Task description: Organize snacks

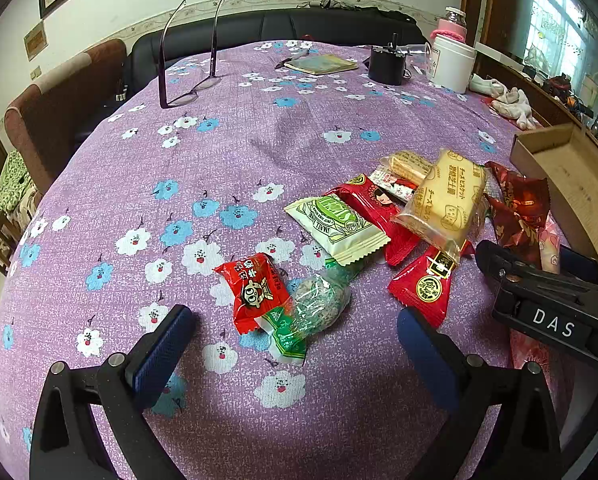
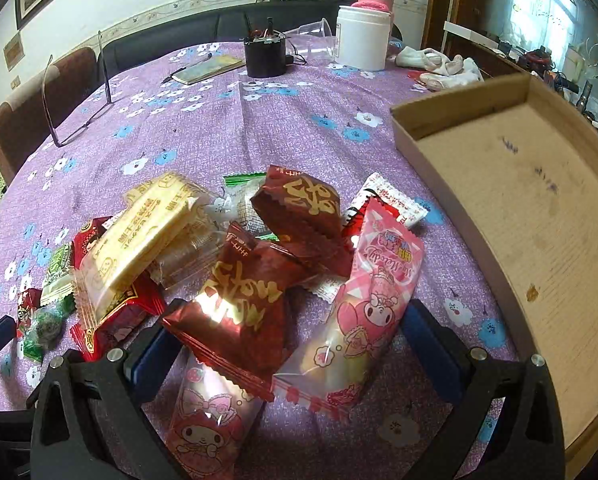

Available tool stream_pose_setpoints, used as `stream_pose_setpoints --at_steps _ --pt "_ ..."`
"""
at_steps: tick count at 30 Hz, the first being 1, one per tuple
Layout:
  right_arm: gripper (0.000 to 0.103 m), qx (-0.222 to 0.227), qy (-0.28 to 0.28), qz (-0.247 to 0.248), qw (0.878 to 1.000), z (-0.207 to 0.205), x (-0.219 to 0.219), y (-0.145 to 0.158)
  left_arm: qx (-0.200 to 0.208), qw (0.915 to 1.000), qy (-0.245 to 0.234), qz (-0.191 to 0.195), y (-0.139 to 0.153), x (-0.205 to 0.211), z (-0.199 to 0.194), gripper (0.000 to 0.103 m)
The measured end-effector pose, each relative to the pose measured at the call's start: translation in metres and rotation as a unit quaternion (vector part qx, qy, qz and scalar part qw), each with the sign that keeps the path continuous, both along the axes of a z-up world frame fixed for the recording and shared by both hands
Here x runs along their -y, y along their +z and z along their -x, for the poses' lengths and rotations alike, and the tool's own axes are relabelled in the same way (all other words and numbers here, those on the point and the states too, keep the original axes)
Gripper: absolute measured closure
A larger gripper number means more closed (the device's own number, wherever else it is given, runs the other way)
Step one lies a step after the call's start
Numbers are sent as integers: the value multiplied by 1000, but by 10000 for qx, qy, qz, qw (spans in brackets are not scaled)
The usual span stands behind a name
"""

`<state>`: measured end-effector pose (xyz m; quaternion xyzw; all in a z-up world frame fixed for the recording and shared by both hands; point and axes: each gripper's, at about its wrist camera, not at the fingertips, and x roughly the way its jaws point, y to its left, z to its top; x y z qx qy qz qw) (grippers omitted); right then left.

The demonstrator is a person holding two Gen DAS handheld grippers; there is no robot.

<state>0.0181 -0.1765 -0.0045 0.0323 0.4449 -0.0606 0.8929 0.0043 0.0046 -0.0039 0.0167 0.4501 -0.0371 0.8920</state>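
Note:
Wrapped snacks lie in a loose heap on the purple flowered tablecloth [image 1: 227, 160]. My left gripper [image 1: 295, 340] is open, low over the cloth, with a red packet [image 1: 255, 292] and a clear-wrapped green ball [image 1: 319, 304] just ahead of its fingers. Further right lie a green-white packet [image 1: 335, 224] and a yellow biscuit pack [image 1: 447, 200]. My right gripper [image 2: 291, 348] is open too; a dark red packet [image 2: 239, 308] and a pink cartoon packet [image 2: 371, 304] lie between its fingers. A shallow cardboard box [image 2: 519, 220] stands to its right.
Spectacles [image 1: 187, 92] rest on the far left of the table. At the back are a notebook [image 1: 323, 64], a black pot [image 1: 387, 64], a white jar [image 1: 451, 64] and white cloths [image 1: 507, 100]. A brown chair [image 1: 59, 112] stands at the left edge.

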Motion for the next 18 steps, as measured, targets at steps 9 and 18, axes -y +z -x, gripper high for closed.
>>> stream_pose_setpoints --at_steps 9,18 --pt "0 0 0 0 10000 0 0 0 0 10000 0 1 0 0 0 0" --pt "0 -1 1 2 10000 -1 0 -1 0 10000 -1 1 0 0 0 0"
